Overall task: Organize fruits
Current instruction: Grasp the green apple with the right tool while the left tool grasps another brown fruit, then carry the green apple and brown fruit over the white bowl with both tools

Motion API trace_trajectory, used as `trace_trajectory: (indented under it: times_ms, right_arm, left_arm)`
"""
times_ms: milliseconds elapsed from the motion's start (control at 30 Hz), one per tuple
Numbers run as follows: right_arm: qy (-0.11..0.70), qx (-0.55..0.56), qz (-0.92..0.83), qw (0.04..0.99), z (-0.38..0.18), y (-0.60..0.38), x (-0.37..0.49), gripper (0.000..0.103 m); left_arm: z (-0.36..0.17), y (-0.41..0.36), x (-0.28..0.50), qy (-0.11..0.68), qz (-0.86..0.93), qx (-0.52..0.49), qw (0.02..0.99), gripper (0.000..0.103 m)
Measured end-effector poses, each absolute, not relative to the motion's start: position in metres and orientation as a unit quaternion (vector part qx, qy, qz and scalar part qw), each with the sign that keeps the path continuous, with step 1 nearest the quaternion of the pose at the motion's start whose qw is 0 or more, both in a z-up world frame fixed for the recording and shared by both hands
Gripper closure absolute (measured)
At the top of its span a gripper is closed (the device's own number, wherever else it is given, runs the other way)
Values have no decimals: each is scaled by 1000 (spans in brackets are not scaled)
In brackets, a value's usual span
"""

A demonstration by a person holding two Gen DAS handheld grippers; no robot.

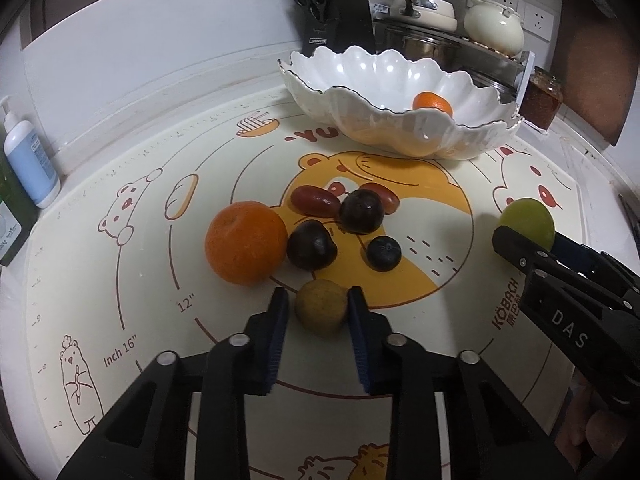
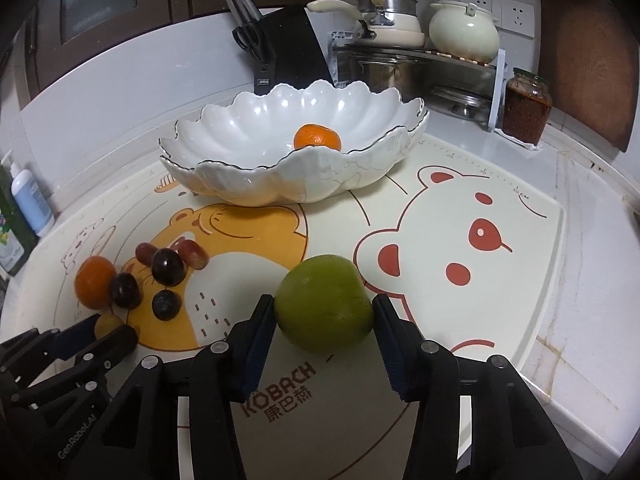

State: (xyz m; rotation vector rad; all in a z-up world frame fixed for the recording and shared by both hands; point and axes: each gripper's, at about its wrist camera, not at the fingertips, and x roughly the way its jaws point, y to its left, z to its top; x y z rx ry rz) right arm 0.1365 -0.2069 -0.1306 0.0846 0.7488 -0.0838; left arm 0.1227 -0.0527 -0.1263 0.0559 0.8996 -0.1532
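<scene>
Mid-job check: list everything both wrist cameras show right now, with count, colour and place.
bowl: 1, white scalloped, back of mat
small orange: 1, orange, in bowl
large orange: 1, orange, mat left
dark round fruits: 3, purple-black, mat centre
red grapes: 2, behind dark fruits
brownish fruit: 1, between left pads
green fruit: 1, between right pads
mat: 1, cream, bear print
knife block: 1, black, rear
pots: several, cream and steel, rear rack
jar: 1, red contents, right rear
bottle: 1, white-blue, left
left gripper: shut on brownish fruit
right gripper: shut on green fruit
</scene>
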Motion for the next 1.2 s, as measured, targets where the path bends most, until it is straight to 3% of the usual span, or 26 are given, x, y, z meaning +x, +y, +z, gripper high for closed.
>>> trace_trajectory:
  times_ms: [1200]
  right_arm:
    - [336, 57, -63, 938, -95, -224, 132, 53]
  left_arm:
    - [-83, -64, 138, 401, -93, 25, 911, 77]
